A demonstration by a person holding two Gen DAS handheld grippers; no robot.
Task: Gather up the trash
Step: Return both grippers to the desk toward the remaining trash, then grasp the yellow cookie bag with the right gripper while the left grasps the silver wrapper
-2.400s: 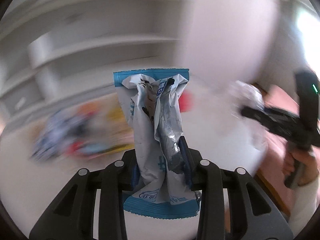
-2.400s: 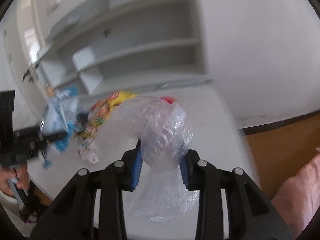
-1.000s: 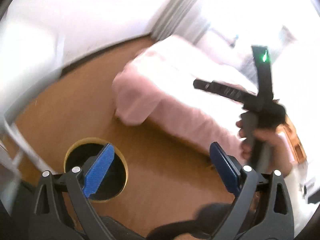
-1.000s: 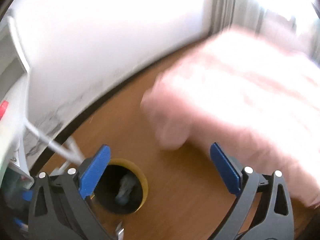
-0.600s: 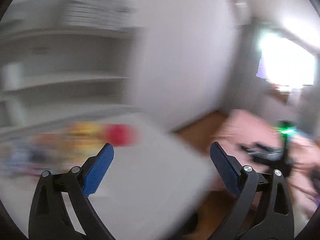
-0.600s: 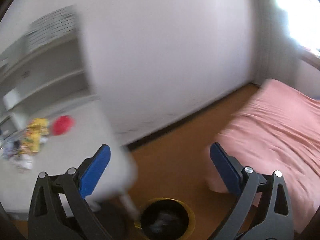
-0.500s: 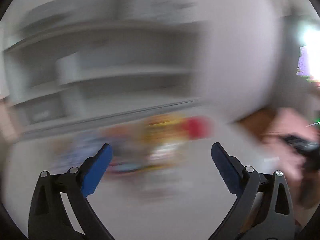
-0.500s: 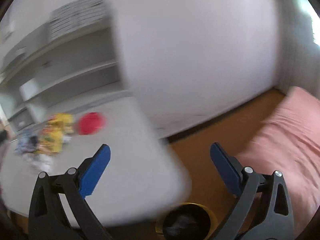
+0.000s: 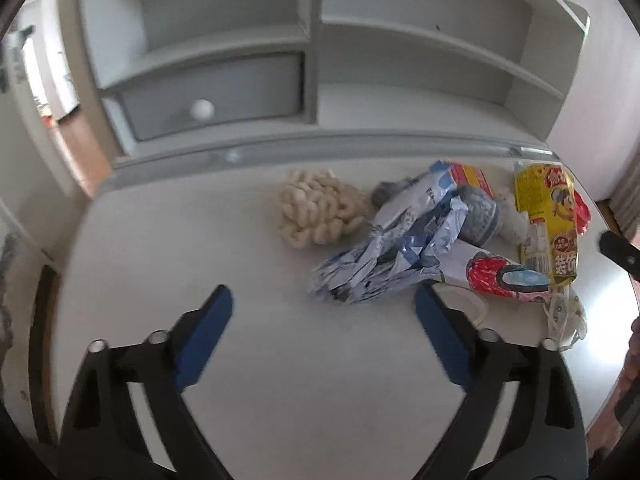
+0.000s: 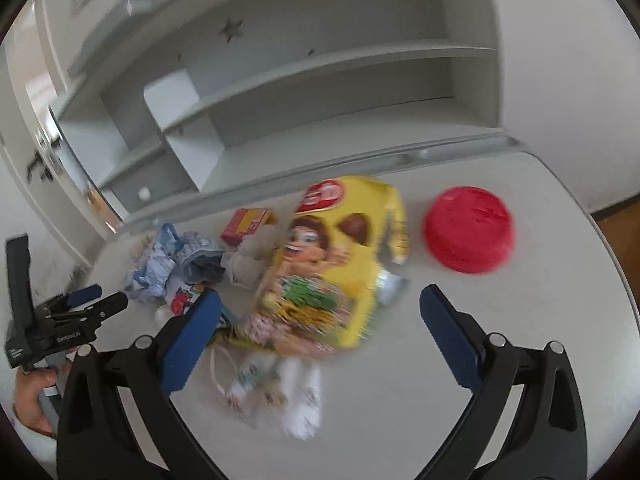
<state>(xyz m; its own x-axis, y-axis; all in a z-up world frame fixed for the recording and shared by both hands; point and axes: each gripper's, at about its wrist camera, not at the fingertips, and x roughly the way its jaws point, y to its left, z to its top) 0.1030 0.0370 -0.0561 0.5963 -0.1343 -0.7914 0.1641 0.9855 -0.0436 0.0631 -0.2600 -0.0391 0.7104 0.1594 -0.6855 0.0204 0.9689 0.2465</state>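
Note:
A pile of trash lies on the white round table [image 9: 200, 248]. In the left wrist view I see a crumpled blue-and-white wrapper [image 9: 392, 252], a beige foam coil [image 9: 316, 212], a red-and-white wrapper [image 9: 496, 276] and a yellow snack bag [image 9: 548, 216]. My left gripper [image 9: 324, 336] is open and empty, just short of the blue wrapper. In the right wrist view the yellow snack bag [image 10: 332, 264] lies between the open, empty fingers of my right gripper [image 10: 316, 320], with a red lid [image 10: 468, 232] to its right. The left gripper [image 10: 88, 304] shows at far left.
A grey shelf unit [image 9: 320, 60] with a drawer [image 9: 212, 96] stands behind the table. A small red box [image 10: 244, 224] and white tissue [image 10: 248, 260] lie in the pile. Wood floor [image 10: 620, 232] shows past the table's right edge.
Both grippers let go of their wrappers over the bin on the floor. They have swung back up, open, and now face the trash pile on the table.

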